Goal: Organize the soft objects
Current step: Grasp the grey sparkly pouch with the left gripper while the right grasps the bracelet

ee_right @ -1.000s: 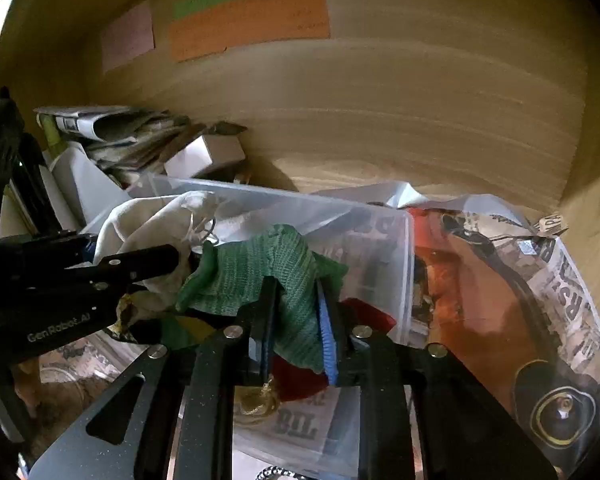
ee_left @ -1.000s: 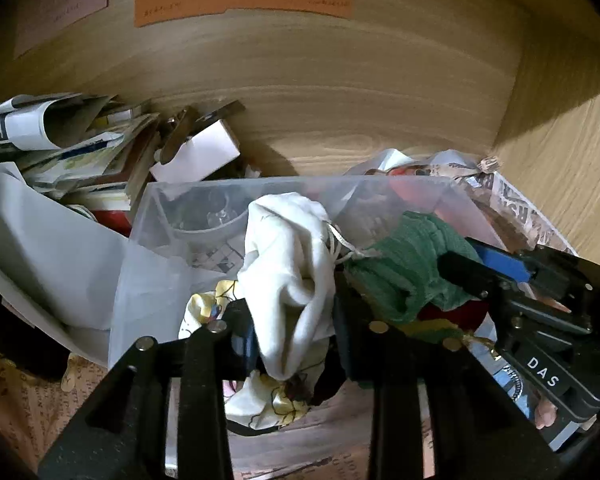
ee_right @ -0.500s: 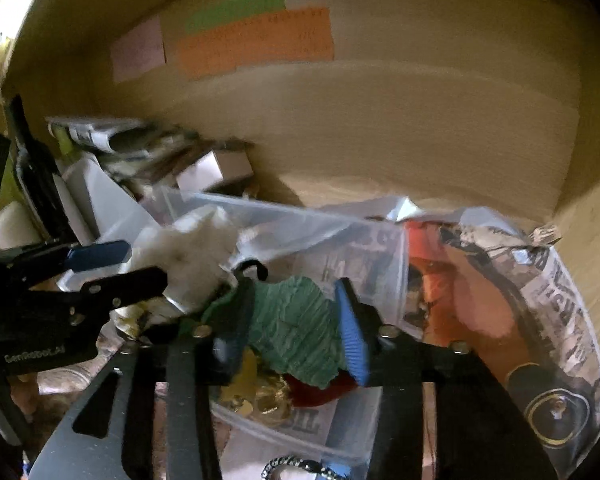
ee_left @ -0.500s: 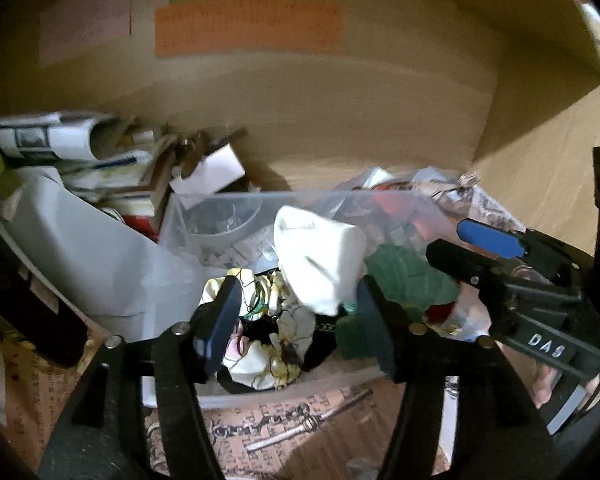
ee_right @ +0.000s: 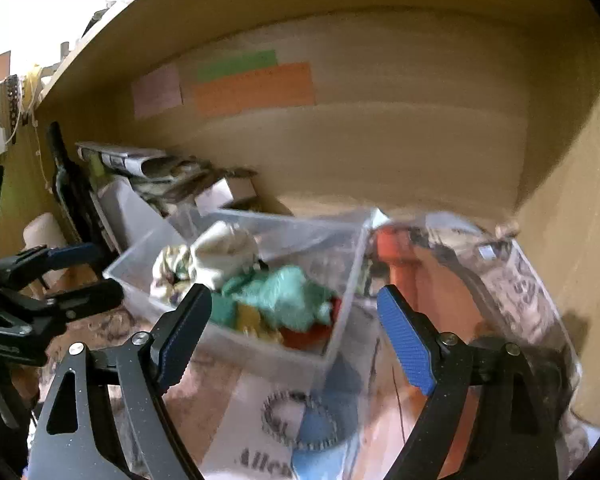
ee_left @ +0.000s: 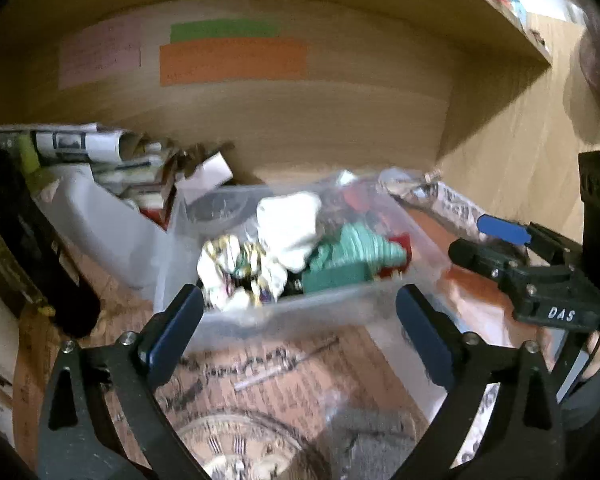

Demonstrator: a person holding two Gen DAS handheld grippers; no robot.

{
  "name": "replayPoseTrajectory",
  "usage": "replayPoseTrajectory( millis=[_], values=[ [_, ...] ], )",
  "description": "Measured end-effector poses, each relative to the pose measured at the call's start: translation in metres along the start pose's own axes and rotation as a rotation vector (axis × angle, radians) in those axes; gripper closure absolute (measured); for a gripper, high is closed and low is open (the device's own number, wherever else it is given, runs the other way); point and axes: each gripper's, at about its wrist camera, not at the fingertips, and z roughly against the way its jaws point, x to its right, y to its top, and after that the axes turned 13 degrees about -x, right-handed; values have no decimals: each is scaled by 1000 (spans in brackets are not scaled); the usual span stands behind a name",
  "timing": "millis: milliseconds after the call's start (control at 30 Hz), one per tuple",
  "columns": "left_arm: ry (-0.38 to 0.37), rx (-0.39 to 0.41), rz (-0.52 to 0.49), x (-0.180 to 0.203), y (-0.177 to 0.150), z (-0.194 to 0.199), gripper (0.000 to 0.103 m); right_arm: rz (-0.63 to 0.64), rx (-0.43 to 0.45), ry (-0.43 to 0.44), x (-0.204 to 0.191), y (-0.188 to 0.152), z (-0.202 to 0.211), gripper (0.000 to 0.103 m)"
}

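Now both grippers hang spread wide and empty, pulled back from the clear bin [ee_left: 300, 316]: left gripper [ee_left: 300, 332], right gripper [ee_right: 292, 332], where a second ago each pinched a cloth. Released, the white cloth [ee_left: 290, 224] and green knit [ee_left: 356, 254] lie inside the bin beside the floral fabric [ee_left: 236, 268]. Judging by that, this drop looks finished; farther back, the shelf clutter sits untouched.

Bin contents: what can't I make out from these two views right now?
- Bin bottom, both views: covered by white cloth, green cloth and floral cloth.
- Red item: mostly under the green cloth, motion-blurred.
- Notes on the back wall: writing too blurred.
- Left gripper and right gripper: open, holding nothing.
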Motion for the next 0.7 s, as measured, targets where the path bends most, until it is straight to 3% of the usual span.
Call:
replayPoseTrajectory(
  millis=[433, 600, 700],
  values=[
    [-76, -177, -37, 29, -53, -28, 5, 18, -160, -24, 5, -54, -10, 20],
    [-125, -272, -43, 33, -71, -45, 5, 36, -212, -21, 3, -65, -19, 20],
    [-115, -293, -46, 32, -80, -51, 5, 56, -238, -14, 2, -66, -27, 20]
  ],
)
